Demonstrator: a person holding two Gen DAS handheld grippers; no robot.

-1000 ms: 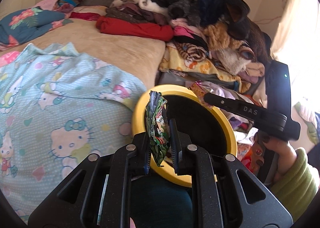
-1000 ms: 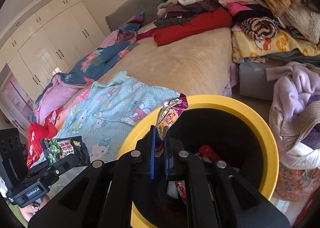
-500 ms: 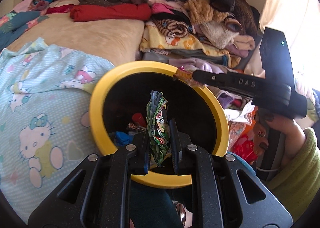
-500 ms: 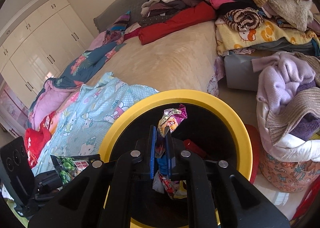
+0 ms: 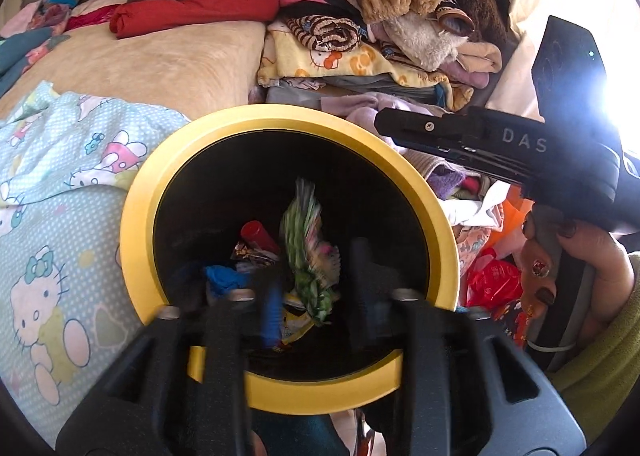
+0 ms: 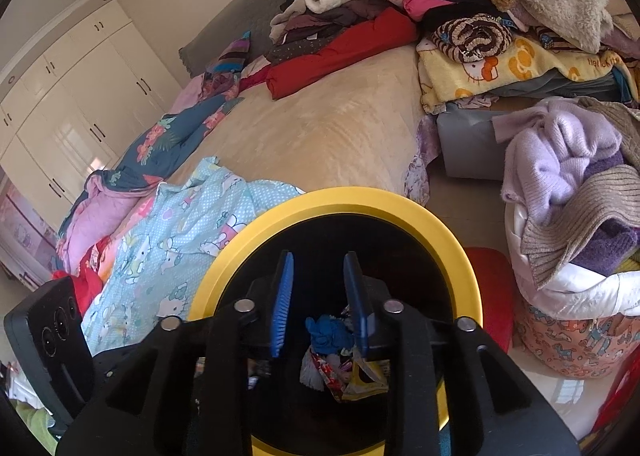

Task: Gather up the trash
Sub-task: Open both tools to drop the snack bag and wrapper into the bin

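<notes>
Meanwhile, both grippers hang over the mouth of a yellow-rimmed trash bin [image 5: 132, 223] that stands against the edge of a bed [image 5: 172, 67] in a cluttered bedroom. The left gripper [image 5: 316, 280] has just been opening: its jaws stand apart, blurred, and a green snack wrapper [image 5: 308, 248] sits between them over the bin's dark interior, streaked with motion and no longer pressed by either pad. Whether it touches anything cannot be told.

The right gripper [image 6: 320, 300] has also just been opening; its blue pads [image 6: 282, 304] stand parted with nothing between them. Below, at the bottom of the bin, lie a crumpled blue scrap [image 6: 328, 334], a red cylinder [image 5: 260, 236] and several foil wrappers [image 6: 348, 376].

From the left wrist view, the right gripper reaches in from the right edge over the bin's far rim, held by a hand [image 5: 576, 268] in an olive-green sleeve [image 5: 604, 372].

A pale blue cartoon-print quilt [image 5: 60, 183] spills over the near corner of the bed and touches the bin's rim. Folded and heaped clothes [image 5: 360, 7] crowd the bed's far side, a red roll [image 5: 192, 11] among them. A laundry basket [image 6: 572, 332] piled with lilac knitwear [image 6: 560, 151] stands on the floor right of the bin, and white wardrobes [image 6: 68, 115] line the wall at left.
</notes>
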